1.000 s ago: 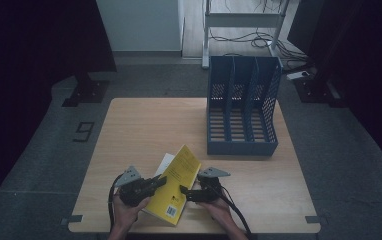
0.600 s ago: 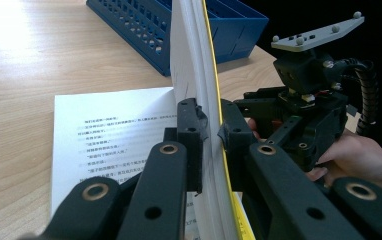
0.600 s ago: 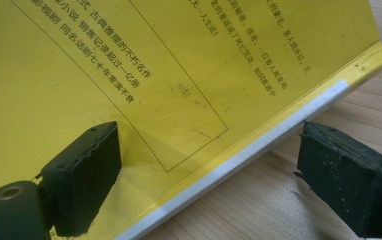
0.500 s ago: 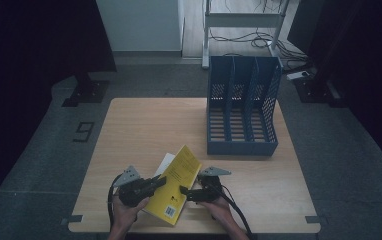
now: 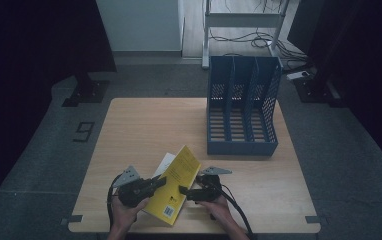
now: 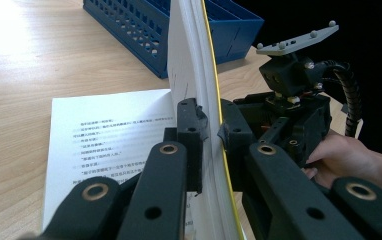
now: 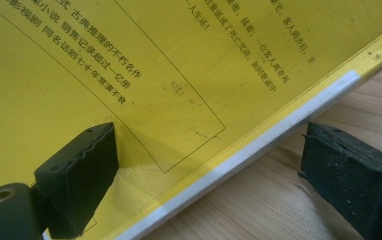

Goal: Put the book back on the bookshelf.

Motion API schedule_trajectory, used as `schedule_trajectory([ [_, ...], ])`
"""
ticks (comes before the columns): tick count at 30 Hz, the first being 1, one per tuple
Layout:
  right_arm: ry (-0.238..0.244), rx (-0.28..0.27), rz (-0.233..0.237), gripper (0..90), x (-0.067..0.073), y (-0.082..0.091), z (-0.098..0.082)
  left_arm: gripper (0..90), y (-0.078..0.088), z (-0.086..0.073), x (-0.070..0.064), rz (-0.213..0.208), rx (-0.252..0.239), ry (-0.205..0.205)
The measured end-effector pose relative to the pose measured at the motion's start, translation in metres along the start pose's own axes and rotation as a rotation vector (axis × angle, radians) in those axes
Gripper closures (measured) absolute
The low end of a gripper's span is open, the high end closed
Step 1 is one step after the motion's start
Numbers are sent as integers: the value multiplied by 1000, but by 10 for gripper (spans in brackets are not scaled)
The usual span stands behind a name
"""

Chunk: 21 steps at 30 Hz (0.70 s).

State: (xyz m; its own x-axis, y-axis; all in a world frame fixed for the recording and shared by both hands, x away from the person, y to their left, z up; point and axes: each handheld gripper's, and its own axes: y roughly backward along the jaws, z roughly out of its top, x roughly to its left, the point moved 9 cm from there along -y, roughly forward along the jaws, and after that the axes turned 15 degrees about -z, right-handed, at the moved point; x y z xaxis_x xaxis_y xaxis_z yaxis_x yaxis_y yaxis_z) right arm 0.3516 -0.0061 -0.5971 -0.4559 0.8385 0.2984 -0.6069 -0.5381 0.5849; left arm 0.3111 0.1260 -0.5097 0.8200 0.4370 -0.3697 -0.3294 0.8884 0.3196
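Note:
A yellow paperback book (image 5: 176,182) lies open near the table's front edge. Its back cover and a wad of pages (image 6: 194,60) stand up on edge, and one white printed page (image 6: 109,130) lies flat on the wood. My left gripper (image 5: 161,181) (image 6: 211,127) is shut on that raised cover and pages. My right gripper (image 5: 181,190) (image 7: 211,160) is open. Its jaws have just been opening, and they straddle the cover's (image 7: 129,75) white-edged border without pressing on it. It also faces me in the left gripper view as the right gripper (image 6: 289,115).
A blue three-slot file rack (image 5: 241,145) (image 6: 129,25) stands at the back right of the wooden table (image 5: 144,125). Bare wood stretches to the left and behind the book. The person's hands come in at the front edge.

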Motion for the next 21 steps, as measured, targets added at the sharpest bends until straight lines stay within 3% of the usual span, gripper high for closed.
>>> schedule_trajectory([
  [7,-3,3,7,48,0,-1,0,827,0,1,-2,-4,0,-4],
  [21,-14,-7,21,106,-1,4,1,827,3,1,-1,-30,-11,10],
])
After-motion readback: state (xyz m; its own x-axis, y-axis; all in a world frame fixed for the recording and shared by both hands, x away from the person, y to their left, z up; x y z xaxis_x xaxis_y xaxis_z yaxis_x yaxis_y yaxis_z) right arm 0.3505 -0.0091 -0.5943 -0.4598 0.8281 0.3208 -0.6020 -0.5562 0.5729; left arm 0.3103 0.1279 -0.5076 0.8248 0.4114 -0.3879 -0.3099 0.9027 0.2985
